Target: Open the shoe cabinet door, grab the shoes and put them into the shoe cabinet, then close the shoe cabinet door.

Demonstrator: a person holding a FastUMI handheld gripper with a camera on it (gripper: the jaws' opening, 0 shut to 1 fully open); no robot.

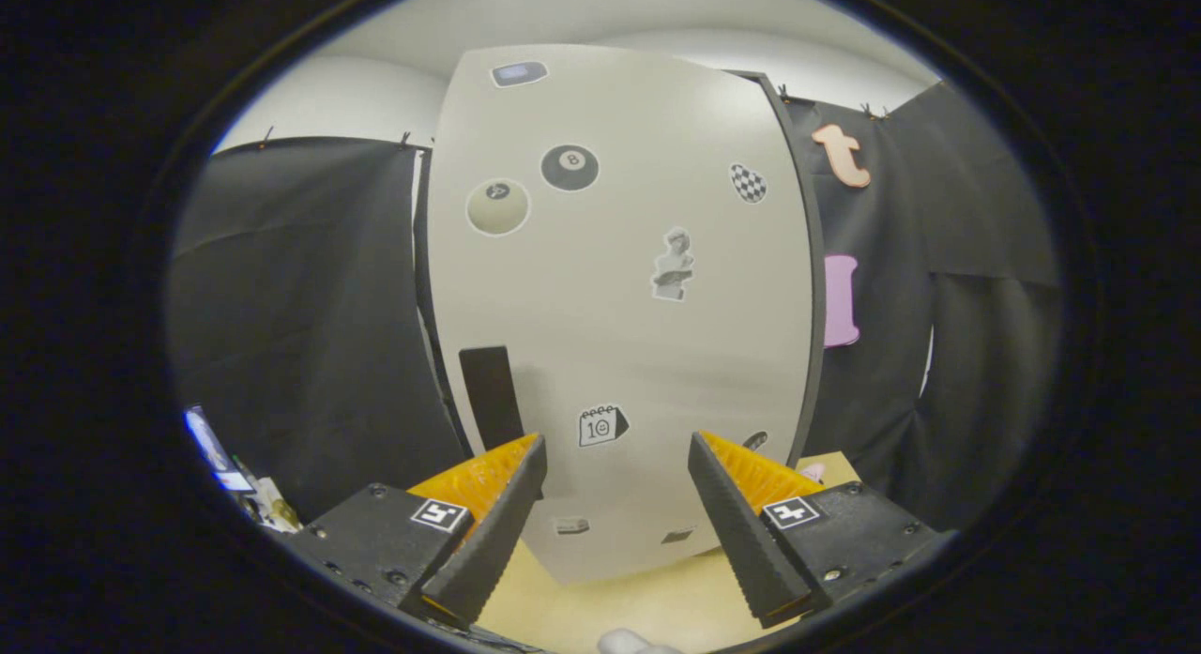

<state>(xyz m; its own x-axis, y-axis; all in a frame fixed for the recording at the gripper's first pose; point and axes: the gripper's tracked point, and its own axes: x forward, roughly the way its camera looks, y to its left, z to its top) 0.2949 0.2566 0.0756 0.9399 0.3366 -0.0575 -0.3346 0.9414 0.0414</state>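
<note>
Hand-held gripper (615, 476), fingers spread wide and holding nothing, faces the closed shoe cabinet door (619, 288), sticker-covered, standing upright on the pale surface (647, 598) just beyond the fingertips.

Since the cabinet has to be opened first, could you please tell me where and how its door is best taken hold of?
Grip the dark vertical handle near the left edge of the shoe cabinet door. It is a narrow upright strip, so bring the hand-held gripper straight in from the front, one finger on each side. The fingers are open now, aimed right of the handle, so shifting left first seems wise.
</note>
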